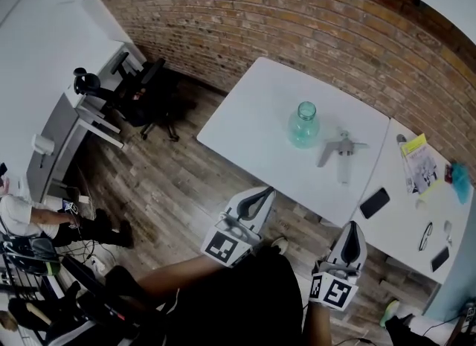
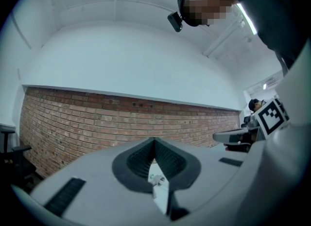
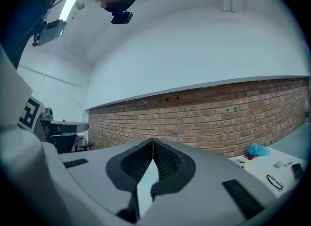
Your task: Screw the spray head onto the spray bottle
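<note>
Closest in, left gripper and right gripper, both held level above the wooden floor, short of the near edge of the white desk. Seen along the left gripper: jaws pressed together, ribbed pads meeting in one line, nothing caught between. Same on the right gripper: jaws closed tip to tip, empty. Marker cubes facing up at the rear of each.

Further out on the desk, standing upright near its middle, the spray bottle, clear teal, mouth uncapped. Just to its right, lying on its side, the spray head, grey, dip tube pointing back toward the near edge; apparently not touching the bottle. Neither one touched by either gripper.

Adjoining on the right, a second desk carrying a dark phone, yellow paper, a blue item and glasses. Behind both desks, a brick wall. Off to the left, a black office chair.
</note>
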Available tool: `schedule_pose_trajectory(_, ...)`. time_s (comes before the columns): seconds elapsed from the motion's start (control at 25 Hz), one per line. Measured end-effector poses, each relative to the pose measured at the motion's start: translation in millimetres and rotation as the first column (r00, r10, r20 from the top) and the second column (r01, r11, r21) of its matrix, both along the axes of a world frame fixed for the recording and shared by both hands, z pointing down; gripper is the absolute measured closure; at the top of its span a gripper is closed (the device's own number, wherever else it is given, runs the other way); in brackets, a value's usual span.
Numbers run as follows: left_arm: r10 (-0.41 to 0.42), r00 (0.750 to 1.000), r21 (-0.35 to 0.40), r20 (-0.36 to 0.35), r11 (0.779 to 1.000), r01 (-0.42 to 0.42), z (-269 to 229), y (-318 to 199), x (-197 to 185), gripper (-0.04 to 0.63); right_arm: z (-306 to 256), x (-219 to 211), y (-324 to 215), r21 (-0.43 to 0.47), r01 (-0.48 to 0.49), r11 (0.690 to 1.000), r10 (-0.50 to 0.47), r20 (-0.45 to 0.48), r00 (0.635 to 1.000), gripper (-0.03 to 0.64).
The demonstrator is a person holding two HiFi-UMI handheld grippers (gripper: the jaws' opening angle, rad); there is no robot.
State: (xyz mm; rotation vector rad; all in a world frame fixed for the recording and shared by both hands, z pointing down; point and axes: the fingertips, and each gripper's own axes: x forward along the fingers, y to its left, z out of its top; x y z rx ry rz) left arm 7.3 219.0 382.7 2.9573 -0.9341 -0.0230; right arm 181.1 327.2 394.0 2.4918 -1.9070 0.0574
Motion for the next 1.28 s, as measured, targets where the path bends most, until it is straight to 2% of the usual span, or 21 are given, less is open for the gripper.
schedule_pose_trajectory(0.2, -0.004, 1.000, 0.047, -0.004, 0.999, 0.004, 2, 0, 14, 0.594, 0, 14, -1, 0.004, 0.023, 1.000, -0.023, -0.015, 1.000, 0.609)
schedule_pose_trajectory(0.48, 0.015, 1.000, 0.034, 0.007, 0.999, -0.015, 12, 3, 38, 0.594, 9, 41, 18, -0.015, -0.026, 1.000, 0.026, -0.002, 1.000, 0.609)
schedule_pose_trajectory(0.76, 0.051, 0.999, 0.037, -0.001, 0.998, -0.051, 13, 4, 57, 0.594, 12, 49, 29, -0.020, -0.051, 0.999, 0.051, 0.001, 0.999, 0.609)
schedule_pose_trajectory(1.0, 0.084, 0.996, 0.034, -0.015, 0.996, -0.084, 15, 0, 78, 0.594, 11, 47, 20, -0.033, -0.050, 0.998, 0.050, 0.000, 0.999, 0.609)
schedule_pose_trajectory(1.28, 0.080, 0.996, 0.025, -0.030, 0.997, -0.080, 18, -20, 84, 0.594, 3, 50, -13, -0.029, -0.030, 0.999, 0.029, -0.028, 0.999, 0.609)
